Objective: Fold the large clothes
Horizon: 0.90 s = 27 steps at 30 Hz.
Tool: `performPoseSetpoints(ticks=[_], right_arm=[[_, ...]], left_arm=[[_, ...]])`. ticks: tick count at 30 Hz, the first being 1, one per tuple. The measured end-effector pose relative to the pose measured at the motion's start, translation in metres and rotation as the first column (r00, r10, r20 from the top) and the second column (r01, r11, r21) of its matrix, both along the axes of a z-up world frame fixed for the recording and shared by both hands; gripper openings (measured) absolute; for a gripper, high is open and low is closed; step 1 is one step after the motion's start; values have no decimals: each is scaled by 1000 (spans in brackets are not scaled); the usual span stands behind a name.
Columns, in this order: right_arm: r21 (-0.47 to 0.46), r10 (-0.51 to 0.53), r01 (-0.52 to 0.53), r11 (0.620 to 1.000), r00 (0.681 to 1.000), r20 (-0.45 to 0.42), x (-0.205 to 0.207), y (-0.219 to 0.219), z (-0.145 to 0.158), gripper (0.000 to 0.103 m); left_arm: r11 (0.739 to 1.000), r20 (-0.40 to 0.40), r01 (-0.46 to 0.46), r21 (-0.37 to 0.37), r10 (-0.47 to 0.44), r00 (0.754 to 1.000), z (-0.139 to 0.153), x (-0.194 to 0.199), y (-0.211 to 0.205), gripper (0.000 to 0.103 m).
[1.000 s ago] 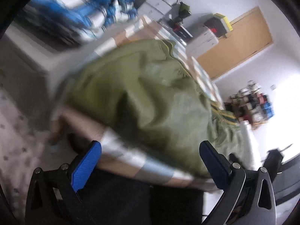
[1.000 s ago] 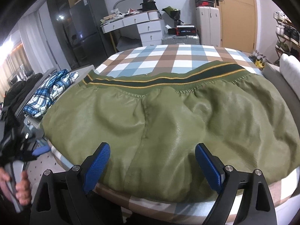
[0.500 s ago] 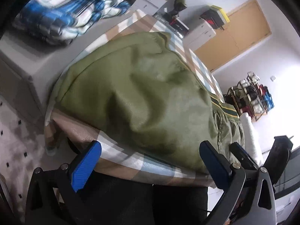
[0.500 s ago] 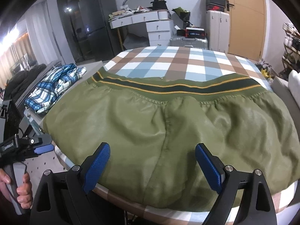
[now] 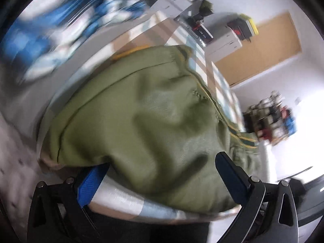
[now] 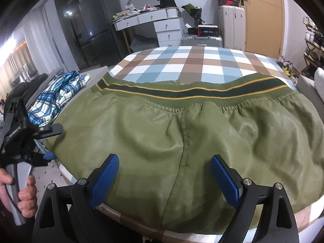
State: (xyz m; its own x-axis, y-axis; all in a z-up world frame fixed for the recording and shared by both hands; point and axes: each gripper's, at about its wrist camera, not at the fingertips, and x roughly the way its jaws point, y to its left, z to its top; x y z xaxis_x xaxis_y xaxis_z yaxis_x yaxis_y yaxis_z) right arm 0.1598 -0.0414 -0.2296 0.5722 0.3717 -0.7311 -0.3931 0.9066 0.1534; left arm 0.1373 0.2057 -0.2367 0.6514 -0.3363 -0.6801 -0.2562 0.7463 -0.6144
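An olive green jacket (image 6: 182,125) lies spread on a checked bed cover (image 6: 194,64), its striped ribbed hem on the far side. It also shows in the left wrist view (image 5: 145,121). My right gripper (image 6: 165,177) is open at the jacket's near edge, fingers either side of the centre seam. My left gripper (image 5: 162,174) is open at the jacket's left corner, its left finger partly under the hanging fabric. It also shows in the right wrist view (image 6: 48,141), held by a hand.
A blue plaid shirt (image 6: 58,93) lies on a grey bench left of the bed. Beyond the bed stand a white desk (image 6: 149,22), a suitcase (image 6: 202,39), a fridge (image 6: 97,26) and a wooden door (image 6: 263,14). A shelf rack (image 5: 271,119) is at the right.
My left gripper has moved in closer to the jacket's corner; its left finger now sits under the fabric edge. My right gripper has come slightly nearer the jacket's edge.
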Motion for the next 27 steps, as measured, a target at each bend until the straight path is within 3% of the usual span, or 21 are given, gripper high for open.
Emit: performPoseSetpoints(ticks=[2,5,7,10,11,12,14,16,17,20,21,24,25,27], right_arm=[[6,-10,10,1000,1000,-12,1,-3,2,93],[55,-19,20,998,999,-26,5,-14,12,93],[91,-27,30,995,999,-39,14,-24,26,93],[155,-9,15,988,999,-40,29,-33,54,93],[158,7,-1,987,999,-37,34,-32,61,93],[157,27,-23,987,999,-23,38,-28,70,93],[129,69,-71,989,997,17,44,-13,87,93],[110,119,-121,986,992,28,49,3,95,93],[104,139,-140,985,990,21,52,10,95,93],[87,199,-196,977,979,-32,62,35,94,93],[92,226,-221,971,973,-49,65,44,96,93],[99,273,-264,960,957,-98,77,63,101,93],[102,298,-286,953,946,-130,84,73,104,93],[87,314,-303,949,933,-173,96,88,106,93]], left_arm=[[994,41,0,106,-4,999,11,3,-20,101],[957,97,13,288,-43,994,23,8,-54,101],[917,148,13,399,-78,986,27,7,-75,101],[845,151,51,532,-154,977,20,5,-91,102],[841,149,48,539,-152,977,16,4,-87,102],[852,145,46,521,-141,979,12,1,-80,102],[900,139,22,435,-92,986,6,-2,-60,102],[954,121,-12,299,-25,992,0,-4,-36,102],[969,110,-34,243,7,994,-2,-2,-28,102],[985,56,-147,91,142,988,-14,-1,2,101],[981,85,-184,63,178,980,-13,-5,8,102],[971,84,-225,81,218,972,-9,-1,4,101],[973,105,-201,115,189,976,-4,2,-4,101],[958,150,-130,254,94,984,11,10,-29,94]])
